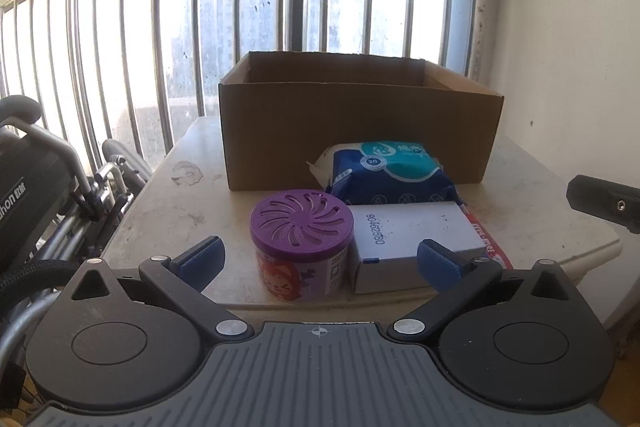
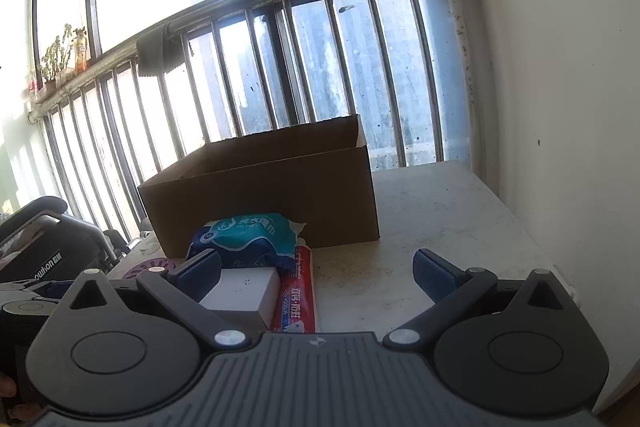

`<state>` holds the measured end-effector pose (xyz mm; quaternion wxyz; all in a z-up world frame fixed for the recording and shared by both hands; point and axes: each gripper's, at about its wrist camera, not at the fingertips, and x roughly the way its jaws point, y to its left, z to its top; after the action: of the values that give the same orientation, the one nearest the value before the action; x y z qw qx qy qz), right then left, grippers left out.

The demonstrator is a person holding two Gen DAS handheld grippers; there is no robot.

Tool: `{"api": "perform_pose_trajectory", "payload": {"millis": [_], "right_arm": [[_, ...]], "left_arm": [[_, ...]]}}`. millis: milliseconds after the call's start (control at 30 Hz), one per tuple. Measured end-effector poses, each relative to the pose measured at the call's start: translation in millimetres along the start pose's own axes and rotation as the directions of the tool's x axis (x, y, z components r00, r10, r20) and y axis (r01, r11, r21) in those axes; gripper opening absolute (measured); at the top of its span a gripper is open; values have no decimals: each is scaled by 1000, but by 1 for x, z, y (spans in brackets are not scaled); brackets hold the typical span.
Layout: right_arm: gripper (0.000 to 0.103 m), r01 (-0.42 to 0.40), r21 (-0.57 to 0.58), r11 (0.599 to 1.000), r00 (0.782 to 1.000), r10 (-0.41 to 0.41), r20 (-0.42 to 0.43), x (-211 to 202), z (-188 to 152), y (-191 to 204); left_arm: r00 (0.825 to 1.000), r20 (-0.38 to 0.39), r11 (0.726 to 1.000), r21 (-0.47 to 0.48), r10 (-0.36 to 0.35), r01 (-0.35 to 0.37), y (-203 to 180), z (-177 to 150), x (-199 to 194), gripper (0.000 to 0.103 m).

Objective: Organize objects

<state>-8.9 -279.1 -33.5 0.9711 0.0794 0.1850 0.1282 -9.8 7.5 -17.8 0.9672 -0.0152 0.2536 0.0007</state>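
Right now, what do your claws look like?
Both match: the left claw and right claw have blue ribbed fingertips on black linkage arms with silver pivot pins, big black round housings, and a grey ridged body bearing a small crosshair mark.

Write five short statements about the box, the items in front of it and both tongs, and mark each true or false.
1. The cardboard box is open at the top. True.
2. The purple-lidded canister lies inside the box. False: it stands on the table in front of it.
3. The left tongs are open and hold nothing. True.
4. The right tongs grip the toothpaste box. False: they are open and empty.
5. The blue tissue pack rests behind the white box. True.
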Motion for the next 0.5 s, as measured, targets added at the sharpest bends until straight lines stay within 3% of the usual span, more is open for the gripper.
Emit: {"api": "perform_pose_trajectory", "payload": {"millis": [100,267,500], "right_arm": [[103,-16,-9,1000,1000,16,11,0,-2,2],[103,-55,8,998,998,55,11,2,-3,0],[103,-42,16,999,999,42,-3,7,-2,-2]], "left_arm": [[1000,15,1000,-11,-20,20,1,-2,-2,103],[999,32,1000,23,5,-6,-3,-2,-3,103],[999,43,1000,-10,25,-25,1,-5,1,99]]}}
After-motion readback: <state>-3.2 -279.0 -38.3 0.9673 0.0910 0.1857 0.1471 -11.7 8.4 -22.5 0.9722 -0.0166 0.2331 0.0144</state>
